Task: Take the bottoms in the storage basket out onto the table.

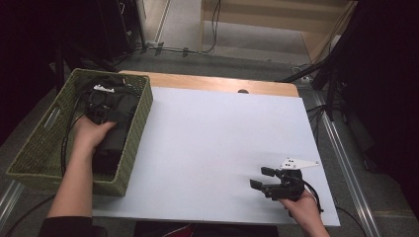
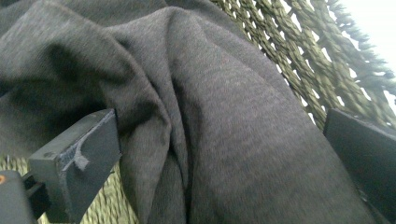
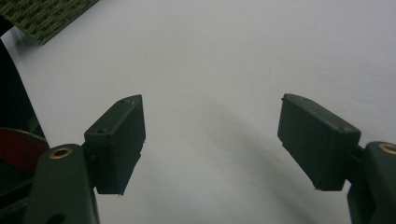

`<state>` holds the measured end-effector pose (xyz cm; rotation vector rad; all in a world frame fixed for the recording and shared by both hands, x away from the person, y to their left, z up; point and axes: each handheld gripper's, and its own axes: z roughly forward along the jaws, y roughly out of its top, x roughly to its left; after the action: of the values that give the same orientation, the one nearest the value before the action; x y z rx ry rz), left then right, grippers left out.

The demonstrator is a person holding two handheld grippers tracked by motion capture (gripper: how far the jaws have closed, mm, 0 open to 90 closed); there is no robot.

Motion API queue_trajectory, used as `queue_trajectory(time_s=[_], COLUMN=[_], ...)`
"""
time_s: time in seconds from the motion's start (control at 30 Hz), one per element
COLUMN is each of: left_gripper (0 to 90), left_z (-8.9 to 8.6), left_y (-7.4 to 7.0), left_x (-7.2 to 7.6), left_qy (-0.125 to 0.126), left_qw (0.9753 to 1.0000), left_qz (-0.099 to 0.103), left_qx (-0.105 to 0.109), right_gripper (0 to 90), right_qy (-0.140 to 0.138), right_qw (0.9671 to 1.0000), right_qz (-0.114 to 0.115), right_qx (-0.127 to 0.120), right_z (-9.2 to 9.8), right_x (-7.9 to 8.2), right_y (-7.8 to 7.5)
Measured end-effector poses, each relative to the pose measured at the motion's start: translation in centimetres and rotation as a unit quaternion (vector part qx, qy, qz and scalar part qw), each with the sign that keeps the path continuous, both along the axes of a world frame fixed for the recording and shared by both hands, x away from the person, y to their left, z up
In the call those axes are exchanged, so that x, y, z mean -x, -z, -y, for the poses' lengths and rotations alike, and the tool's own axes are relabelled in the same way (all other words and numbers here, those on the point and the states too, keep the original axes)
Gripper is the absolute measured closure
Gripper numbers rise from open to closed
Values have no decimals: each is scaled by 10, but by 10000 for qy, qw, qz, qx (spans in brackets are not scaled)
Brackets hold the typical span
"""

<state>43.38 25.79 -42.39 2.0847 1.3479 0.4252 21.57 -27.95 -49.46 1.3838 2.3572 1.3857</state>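
Dark grey knitted cloth [image 2: 205,116], perhaps a sweater or similar garment, lies bunched inside the green woven basket [image 1: 141,113], and it sits between the two jaws of the left gripper [image 1: 101,111], which is lowered into the basket. From this I judge that the work is at its very beginning: the garment has not yet left the basket, nothing of it lies on the white table surface [image 1: 217,143], and the lifting, the carrying and whatever follows are all left to do. In the left gripper view the jaws stand wide apart, one at each side of a thick fold of the cloth; the left pad [image 2: 81,161] presses lightly against the fold, while the other pad at the far side seems just beside the fabric, with the basket wall right behind it. The jaws are not clamped, so the cloth is only framed, not held. The next move, I think, needs the jaws to close on this fold before any pulling up. The right gripper [image 1: 264,178] rests low over the bare white surface, well apart from the basket. Its jaws are also spread wide, with nothing between them and nothing touching its pads [image 3: 119,140].
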Motion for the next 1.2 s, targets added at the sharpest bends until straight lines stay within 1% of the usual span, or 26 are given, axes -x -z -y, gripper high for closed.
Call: queue_trajectory(time_s=[0.03,0.13,0.17,0.2,0.27,0.3,0.33,0.37,0.43,0.5,0.53,0.63,0.67,0.7,0.77,0.8,0.83,0.87,0.93,1.0,1.03,1.07,1.1,1.13,1.17,1.2], left_gripper=[0,0,0,0,0,0,0,0,0,0,0,0,3,3,93,112,112,152,202,267,267,295,344,365,365,416], left_z=[1,0,0,-1,-4,-4,-4,-4,-3,-2,-2,-4,-3,-4,-3,-3,-4,-4,-3,-2,-1,-2,-2,-2,-2,-2], left_y=[5,11,14,18,25,28,32,32,35,38,41,50,52,52,52,51,52,51,50,48,47,47,46,46,46,45], left_x=[-3,-6,-7,-9,-12,-12,-13,-13,-13,-14,-14,-16,-17,-17,-16,-16,-16,-16,-15,-15,-14,-15,-15,-15,-15,-15], left_qy=[-57,-93,-134,-169,-313,-359,-274,-274,-149,-82,-71,-141,-141,-72,-47,-21,-38,-40,-16,-59,-96,-125,-197,-197,-231,-264], left_qw=[9999,9999,9998,9997,9989,9984,9988,9988,9993,9994,9993,9989,9988,9988,9986,9985,9984,9981,9978,9970,9966,9959,9946,9946,9942,9936], left_qz=[36,-2,-24,-106,-355,-428,-405,-405,-322,-280,-289,-434,-458,-492,-527,-538,-563,-610,-653,-756,-808,-870,-977,-977,-1010,-1053], left_qx=[-78,-66,-107,-136,-5,30,-3,-3,-130,-211,-206,-55,-66,-26,41,58,101,128,121,122,160,196,279,279,295,304], right_gripper=[218,219,218,219,219,219,219,219,219,219,219,219,219,219,219,218,218,219,219,219,219,219,219,218,218,219], right_qy=[2,-20,-34,-38,-37,-37,-46,-45,-39,-43,-44,-56,-68,-68,-64,-66,-66,-52,-40,-39,-39,-48,-58,-65,-65,-68], right_qw=[10000,10000,10000,10000,10000,10000,10000,10000,10000,10000,10000,10000,10000,10000,10000,10000,10000,10000,10000,10000,10000,10000,10000,10000,10000,10000], right_qz=[0,28,32,26,7,7,22,22,23,21,24,27,29,29,18,14,14,30,38,37,37,31,22,27,27,20], right_qx=[-1,6,4,8,10,10,9,2,1,2,3,1,25,25,26,29,29,16,15,21,21,26,27,38,38,49], right_z=[0,0,-1,-1,-1,-1,0,0,0,0,0,-1,-1,-1,-1,-1,-1,0,1,1,1,0,-1,-1,-1,-1], right_x=[0,1,1,1,1,1,1,1,2,2,2,2,2,2,2,2,2,2,2,2,2,2,2,2,2,2], right_y=[0,-1,-1,-1,-1,-1,-1,-1,-1,-1,-1,-1,-2,-2,-1,-1,-1,-2,-2,-2,-2,-2,-2,-2,-2,-2])
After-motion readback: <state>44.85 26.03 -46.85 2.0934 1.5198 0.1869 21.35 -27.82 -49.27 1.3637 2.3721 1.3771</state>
